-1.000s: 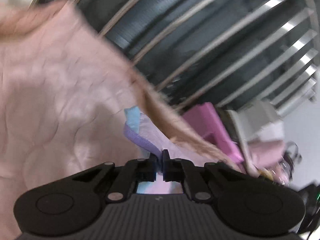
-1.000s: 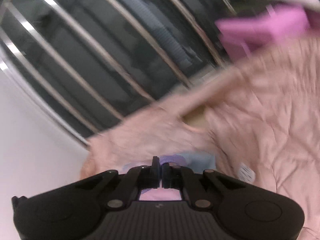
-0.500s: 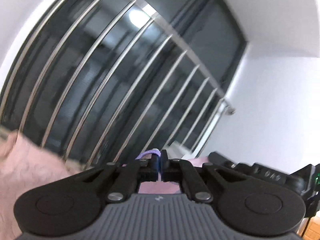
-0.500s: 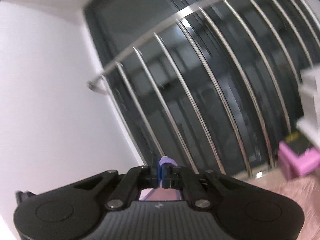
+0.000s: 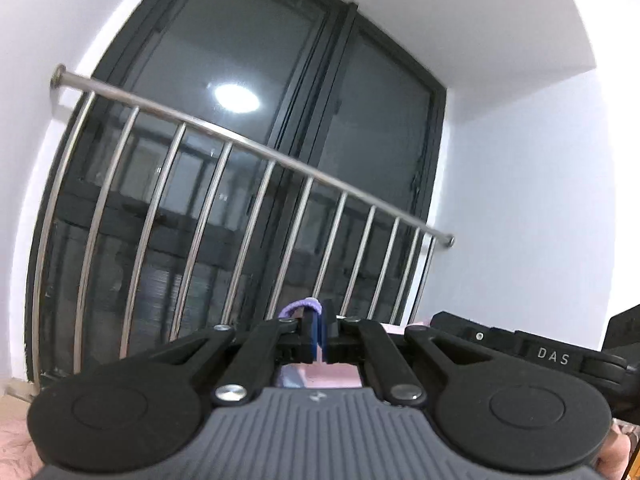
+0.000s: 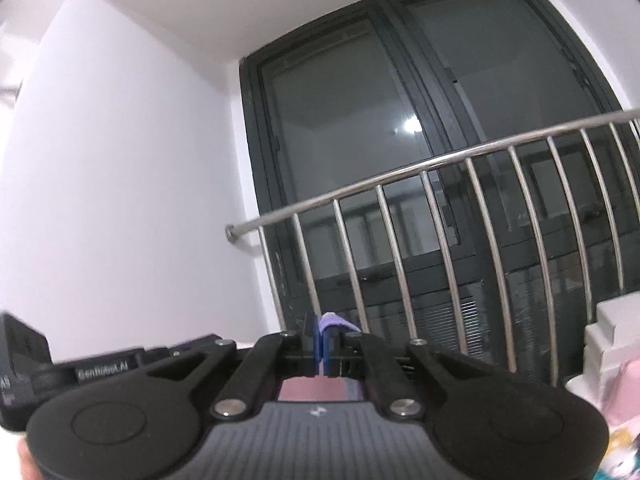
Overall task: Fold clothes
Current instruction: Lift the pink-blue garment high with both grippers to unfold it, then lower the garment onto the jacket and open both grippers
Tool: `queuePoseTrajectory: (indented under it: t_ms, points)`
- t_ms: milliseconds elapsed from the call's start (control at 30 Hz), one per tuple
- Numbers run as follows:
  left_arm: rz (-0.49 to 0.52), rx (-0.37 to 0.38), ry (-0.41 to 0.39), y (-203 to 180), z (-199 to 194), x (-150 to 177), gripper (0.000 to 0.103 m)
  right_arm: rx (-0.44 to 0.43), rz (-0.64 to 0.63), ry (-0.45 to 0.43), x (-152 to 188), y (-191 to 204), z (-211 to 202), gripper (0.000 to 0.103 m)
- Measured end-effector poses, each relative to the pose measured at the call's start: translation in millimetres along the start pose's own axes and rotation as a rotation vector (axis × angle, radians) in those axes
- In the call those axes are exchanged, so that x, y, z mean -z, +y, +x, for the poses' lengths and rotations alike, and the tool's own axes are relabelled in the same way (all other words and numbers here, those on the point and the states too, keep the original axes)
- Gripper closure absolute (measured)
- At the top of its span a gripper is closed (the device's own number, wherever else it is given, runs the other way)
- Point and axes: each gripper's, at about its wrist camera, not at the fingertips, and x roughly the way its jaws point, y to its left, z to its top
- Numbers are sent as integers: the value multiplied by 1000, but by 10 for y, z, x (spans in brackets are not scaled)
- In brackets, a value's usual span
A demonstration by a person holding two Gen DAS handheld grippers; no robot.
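Observation:
My left gripper (image 5: 319, 330) is shut on the purple-trimmed edge of a pink garment (image 5: 301, 306); pink cloth (image 5: 332, 376) hangs below the jaws, mostly hidden by the gripper body. My right gripper (image 6: 322, 340) is shut on another purple-trimmed edge of the garment (image 6: 335, 322), with pink cloth (image 6: 316, 390) showing under the jaws. Both grippers are raised high and point up at a dark window. The right gripper's body shows at the right of the left wrist view (image 5: 552, 356), and the left gripper's body at the left of the right wrist view (image 6: 100, 368).
A steel railing (image 5: 248, 148) with vertical bars stands in front of the dark window (image 6: 360, 120). White walls flank it. White boxes (image 6: 612, 336) and pink cloth (image 6: 628, 392) lie at the right. Pink bedding (image 5: 16, 452) shows at the lower left.
Both grippers have swung upward with the garment's edge. The pink bedding and pile have dropped out of view, and the window and railing now fill both views.

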Motion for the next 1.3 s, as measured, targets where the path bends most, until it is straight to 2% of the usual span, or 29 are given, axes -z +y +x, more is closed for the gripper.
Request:
queuePoseTrajectory:
  t_ms: [133,267,333,400,433,467,500,567,633,700,767,800,833,867,900,933,967,1067,1100,1133,1167,1200,1300]
  points:
    - [67,-89,55,209,403,236,102,47,-5,87,267,-217,556,102]
    - [63,-161,156,677,1051,639,102,95,31,218,834,-641,1389,102]
    - [46,-208,208,1015,1457,948,101,130,54,296,1190,-900,1878,102]
    - [104,-318,234,1338,1860,1453,95,151,85,406,1643,-1188,2420,98]
    - [131,-373,260,1503,2057,1721,76,148,101,487,1932,-1323,2691,92]
    - [151,-423,338,1676,2215,2051,64,158,113,591,2270,-1439,2934,78]
    - [171,-455,420,1817,2296,2386,64,171,124,700,2618,-1549,3171,63]
    - [206,-510,577,2091,2428,3045,66,237,106,849,3276,-1669,3396,60]
    - [199,-491,651,2257,2256,3530,59,242,53,922,3749,-1674,3369,60]
    - [215,-486,731,2325,2020,3859,57,212,-12,953,4043,-1626,3189,60]
    - [261,-496,770,2278,1669,4019,55,188,-75,956,4143,-1523,2871,60]
    - [296,-494,766,2194,1413,4046,52,168,-102,945,4138,-1464,2688,56]
    - [313,-467,740,2056,1153,4060,38,139,-111,924,4120,-1409,2460,51]
    - [328,-432,711,1910,888,4076,22,105,-108,905,4106,-1354,2193,39]
    - [330,-368,682,1747,639,4105,17,72,-95,881,4104,-1299,1922,28]
    - [324,-321,696,1644,548,4171,12,39,-68,856,4123,-1262,1668,24]
    - [318,-274,709,1542,456,4236,12,7,-47,851,4165,-1222,1433,23]
    - [297,-142,754,1247,210,4434,14,49,-50,836,4342,-1178,1017,25]
    - [280,-143,794,1214,270,4498,18,88,-31,829,4395,-1200,948,25]
    - [252,-151,816,1207,338,4529,28,126,-2,829,4431,-1250,939,28]
    - [205,-163,829,1218,389,4550,33,162,28,830,4463,-1306,941,38]
    - [157,-164,835,1231,407,4567,35,198,58,831,4495,-1362,943,43]
    - [70,-159,817,1296,513,4580,39,229,102,818,4568,-1491,908,43]
